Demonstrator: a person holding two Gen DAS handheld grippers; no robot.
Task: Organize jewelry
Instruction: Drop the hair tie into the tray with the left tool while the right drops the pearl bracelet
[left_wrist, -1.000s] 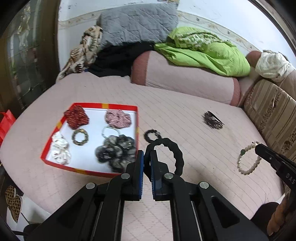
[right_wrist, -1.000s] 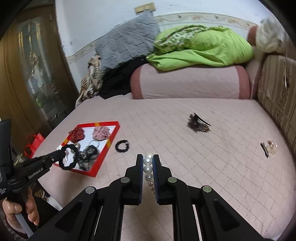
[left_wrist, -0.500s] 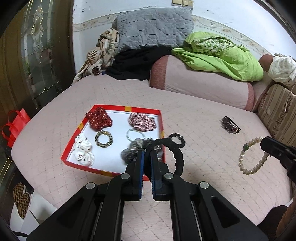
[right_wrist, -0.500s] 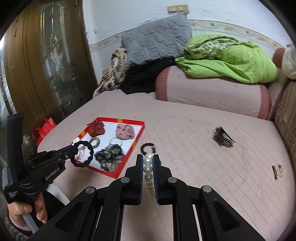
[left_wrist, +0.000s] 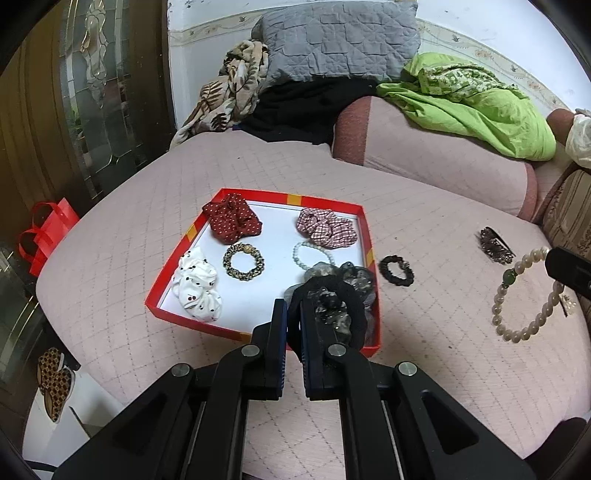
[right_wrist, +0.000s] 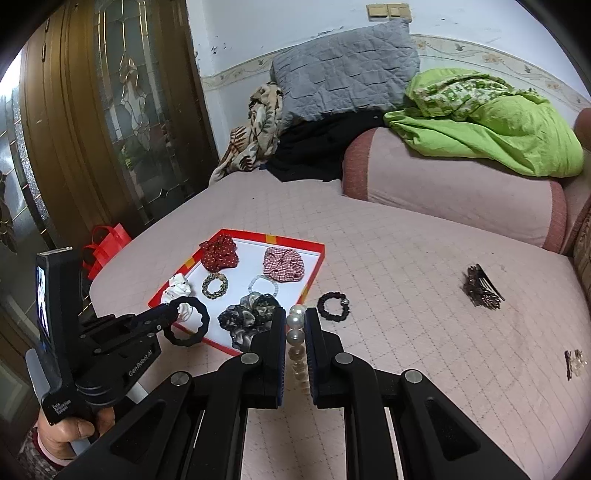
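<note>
My left gripper (left_wrist: 293, 308) is shut on a black wavy hair tie (left_wrist: 356, 306), held above the near right corner of the red tray (left_wrist: 168, 269); it also shows in the right wrist view (right_wrist: 186, 321). My right gripper (right_wrist: 295, 314) is shut on a pearl bracelet (right_wrist: 295, 332), which hangs in the air at the right of the left wrist view (left_wrist: 524, 295). The tray holds several scrunchies and bracelets, among them a grey-black scrunchie (left_wrist: 354, 275). A small black bracelet (left_wrist: 397, 271) lies on the bed just right of the tray.
A dark hair clip (right_wrist: 482, 288) and small clips (right_wrist: 574, 363) lie on the pink bed to the right. A bolster (right_wrist: 443, 184), pillow and green blanket are at the back. A red bag (left_wrist: 44, 232) hangs off the left bed edge.
Both grippers have moved left toward the tray with their items still held. The black hair tie now hangs over the tray's near right corner.
</note>
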